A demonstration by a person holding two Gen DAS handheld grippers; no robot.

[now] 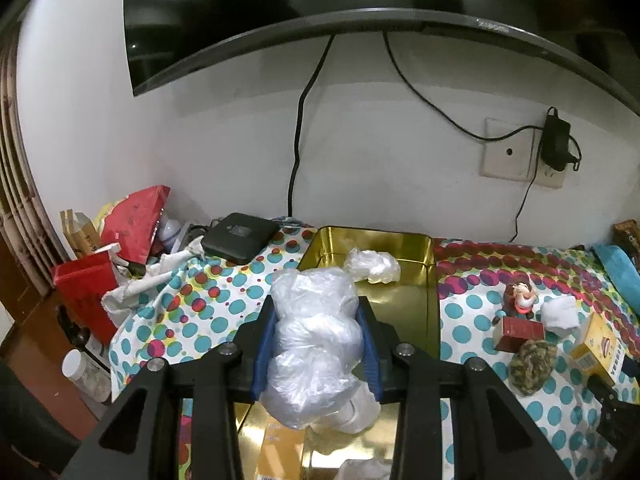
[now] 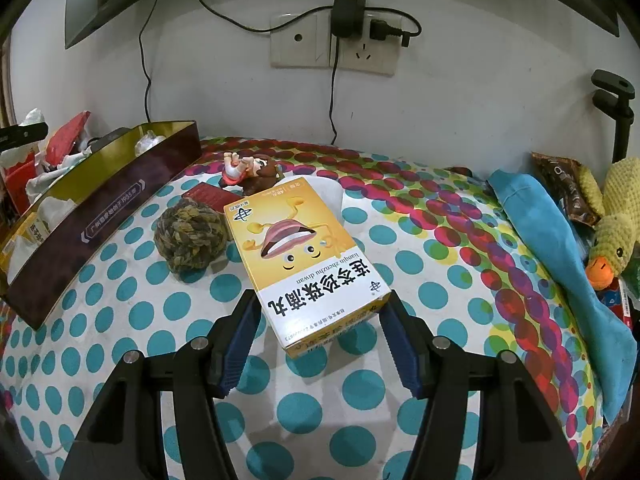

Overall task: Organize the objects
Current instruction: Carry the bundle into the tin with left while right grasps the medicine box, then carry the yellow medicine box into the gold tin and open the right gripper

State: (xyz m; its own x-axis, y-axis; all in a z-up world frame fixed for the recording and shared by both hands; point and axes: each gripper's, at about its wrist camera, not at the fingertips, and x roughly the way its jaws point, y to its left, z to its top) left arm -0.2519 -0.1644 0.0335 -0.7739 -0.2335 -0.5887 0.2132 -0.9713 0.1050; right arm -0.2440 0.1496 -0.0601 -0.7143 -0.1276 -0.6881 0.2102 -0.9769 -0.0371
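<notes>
While the left gripper point(image 1: 316, 328) is clamped on a crumpled clear plastic bag point(image 1: 314, 344), it holds that bundle above the open gold tin point(image 1: 404, 308), which sits on the spotted tablecloth point(image 1: 224, 292). Another crumpled plastic wad point(image 1: 374, 266) lies inside the tin toward its far end, and a yellow carton point(image 1: 280, 444) shows at its near end under the gripper. Left of the tin, a black flat box point(image 1: 240, 237) rests by the wall beside red packaging point(image 1: 136, 224). Right of the tin stand a small figurine point(image 1: 520, 296), a dark red little box point(image 1: 520, 334), a rope ball point(image 1: 532, 366) and a white wad point(image 1: 560, 312).

In the right wrist view, the right gripper point(image 2: 318, 320) has its jaws parted on either side of the near end of a yellow medicine box point(image 2: 304, 256) lying flat on the cloth; whether the pads touch its sides I cannot tell. Further right lie a blue plush fish point(image 2: 560, 256) and a yellow plush duck point(image 2: 616, 232).
</notes>
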